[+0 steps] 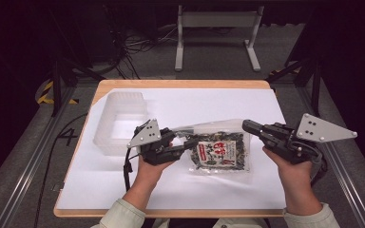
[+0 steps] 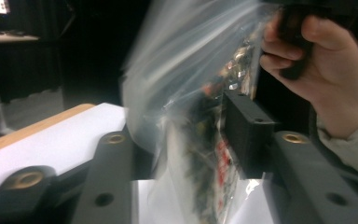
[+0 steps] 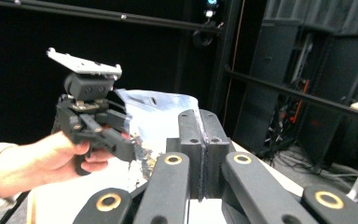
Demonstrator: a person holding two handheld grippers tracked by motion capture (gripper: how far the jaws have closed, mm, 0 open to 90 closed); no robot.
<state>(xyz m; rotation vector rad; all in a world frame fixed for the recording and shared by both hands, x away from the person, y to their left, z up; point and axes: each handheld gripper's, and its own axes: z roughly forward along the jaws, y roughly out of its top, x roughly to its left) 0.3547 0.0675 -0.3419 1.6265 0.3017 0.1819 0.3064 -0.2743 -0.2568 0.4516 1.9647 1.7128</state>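
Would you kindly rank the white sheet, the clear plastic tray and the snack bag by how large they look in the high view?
1. White sheet, largest.
2. Clear plastic tray.
3. Snack bag, only slightly smaller.

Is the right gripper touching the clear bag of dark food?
Touching. In the right gripper view the right gripper has its jaws pressed shut on the edge of the bag; in the high view its tip meets the bag's upper right corner.

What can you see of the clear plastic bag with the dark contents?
The clear plastic bag of dark dried bits has a red-and-white label and an empty, crumpled upper part. It is held up over the white sheet, top edge pinched in the shut right hand-held gripper. The left hand-held gripper has it between its jaws at the left side.
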